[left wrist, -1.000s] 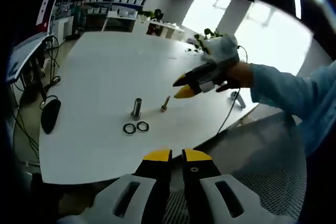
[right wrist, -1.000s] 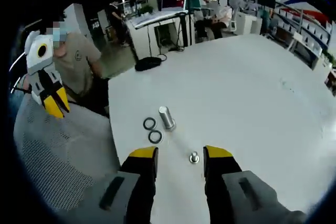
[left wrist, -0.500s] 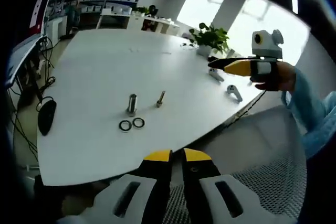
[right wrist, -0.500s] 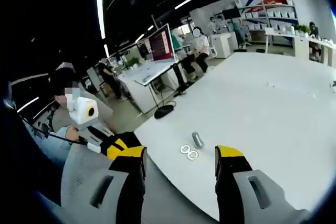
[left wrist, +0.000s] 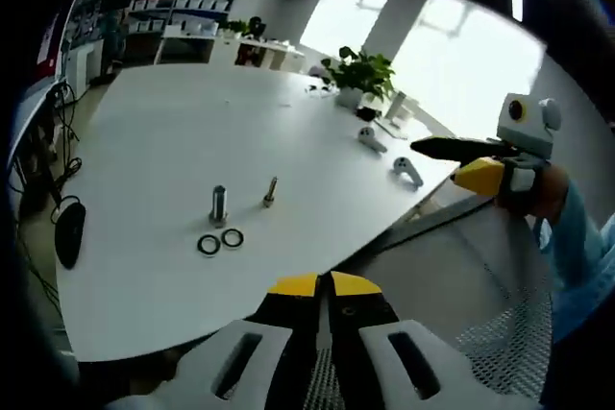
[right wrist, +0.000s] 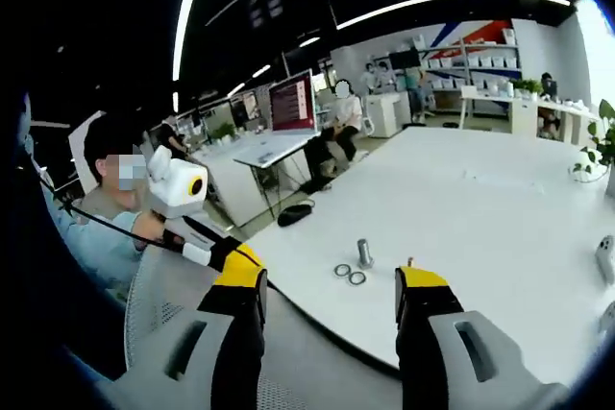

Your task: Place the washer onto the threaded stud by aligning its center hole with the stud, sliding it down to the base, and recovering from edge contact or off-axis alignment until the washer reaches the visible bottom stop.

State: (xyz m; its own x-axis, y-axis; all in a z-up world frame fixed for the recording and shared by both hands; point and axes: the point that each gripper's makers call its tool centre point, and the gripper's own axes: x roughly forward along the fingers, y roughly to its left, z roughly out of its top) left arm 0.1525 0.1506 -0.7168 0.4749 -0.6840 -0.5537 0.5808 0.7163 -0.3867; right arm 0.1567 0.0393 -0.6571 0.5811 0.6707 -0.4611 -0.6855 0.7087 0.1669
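Observation:
Two dark washers [left wrist: 220,240] lie side by side on the white table [left wrist: 154,132]. Behind them stand a short metal cylinder [left wrist: 219,205] and, to its right, the thin threaded stud [left wrist: 270,191]. My left gripper [left wrist: 324,285] hangs off the table's near edge, jaws shut with nothing between them. My right gripper [left wrist: 468,162] is held in the air off the table's right edge. In the right gripper view my right gripper [right wrist: 332,280] is open and empty, well short of the washers [right wrist: 349,274], the cylinder [right wrist: 365,253] and the stud [right wrist: 408,261]. The left gripper [right wrist: 223,254] shows at the left.
A black mouse [left wrist: 67,234] lies near the table's left edge. Two grey metal pieces [left wrist: 407,171] and a potted plant [left wrist: 357,74] sit at the far right side. Mesh chair backs are below both grippers. A monitor [right wrist: 293,103] and seated people are behind the table.
Both grippers have drawn back from the table, so the parts look smaller. The right gripper has moved from over the stud to off the table's right edge. The parts have not moved.

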